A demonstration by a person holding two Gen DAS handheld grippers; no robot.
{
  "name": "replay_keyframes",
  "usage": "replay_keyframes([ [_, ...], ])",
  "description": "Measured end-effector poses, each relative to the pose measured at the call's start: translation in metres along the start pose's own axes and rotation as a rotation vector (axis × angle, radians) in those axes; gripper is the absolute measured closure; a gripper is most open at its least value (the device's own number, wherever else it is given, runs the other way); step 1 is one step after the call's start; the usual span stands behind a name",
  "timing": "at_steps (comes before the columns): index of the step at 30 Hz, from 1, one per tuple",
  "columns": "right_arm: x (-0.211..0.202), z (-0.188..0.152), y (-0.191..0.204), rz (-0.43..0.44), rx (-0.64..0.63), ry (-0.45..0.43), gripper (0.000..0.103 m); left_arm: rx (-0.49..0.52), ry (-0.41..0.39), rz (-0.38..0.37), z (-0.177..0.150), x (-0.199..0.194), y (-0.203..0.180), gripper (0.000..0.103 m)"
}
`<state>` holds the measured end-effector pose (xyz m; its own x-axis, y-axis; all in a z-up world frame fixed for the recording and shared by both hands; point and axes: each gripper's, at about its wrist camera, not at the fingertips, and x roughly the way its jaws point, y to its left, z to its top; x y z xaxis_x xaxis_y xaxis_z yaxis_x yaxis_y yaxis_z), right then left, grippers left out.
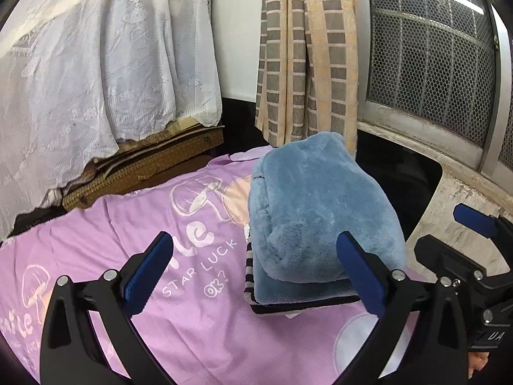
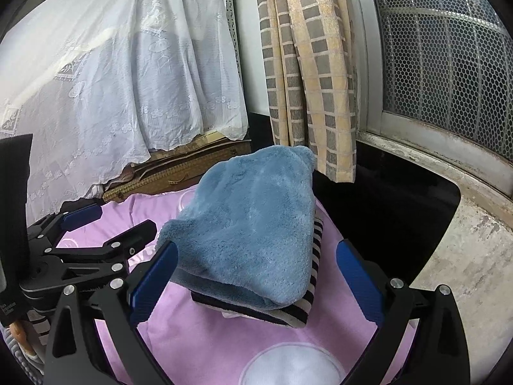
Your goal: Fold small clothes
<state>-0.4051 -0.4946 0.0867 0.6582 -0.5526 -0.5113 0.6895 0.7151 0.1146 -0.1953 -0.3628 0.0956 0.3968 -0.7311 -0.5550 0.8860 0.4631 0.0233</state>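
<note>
On the far left, a white lace curtain (image 1: 96, 64) hangs over a stack of brown woven mats (image 1: 144, 166) at the edge of a bed covered by a purple printed sheet (image 1: 192, 320). The left tool (image 1: 253, 272) hovers low over the sheet with its blue-padded jaws spread wide and holds nothing. Just right of it, near the sheet's right edge, lies the folded pile: a fluffy blue garment (image 1: 314, 199) resting on top of a folded striped garment (image 1: 275, 308), whose black-and-white edge shows underneath. The right tool (image 2: 256, 279) faces the same pile, also spread wide and empty, its pads on either side of the pile's near end without visibly touching it.

The blue piece looks already folded and stacked, so this seems to be the release after a fold. The next move likely calls for drawing both tools clear without dragging the soft pile, then reaching for another item; none is in view.

Further right, a checked curtain (image 1: 307, 57) hangs close behind the pile, then a dark gap beside the bed and a mesh-screened window (image 1: 433, 64) above a worn sill.
</note>
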Motion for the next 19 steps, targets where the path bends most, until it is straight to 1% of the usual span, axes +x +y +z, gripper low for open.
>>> replay_keyframes([
  [3,0.0020,-0.0007,-0.0020,0.001,0.006,0.004,0.004,0.009,-0.009,0.020,-0.0004,0.0008,-0.0013,0.004],
  [6,0.0031,-0.0001,-0.0041,-0.001,0.010,0.003,0.004,-0.011,0.002,0.000,-0.0001,0.0017,0.0011,0.004],
  [14,0.0024,-0.0002,-0.0064,-0.001,0.019,0.001,0.004,-0.002,0.003,0.015,-0.0004,0.0005,-0.0025,0.004],
  [16,0.0020,0.0005,-0.0059,-0.001,0.016,-0.002,0.004,0.000,0.004,0.004,0.0001,0.0000,-0.0031,0.004],
  [19,0.0013,0.0006,-0.0063,0.000,0.016,-0.004,0.004,0.002,0.002,0.012,0.0003,0.0000,-0.0032,0.004],
])
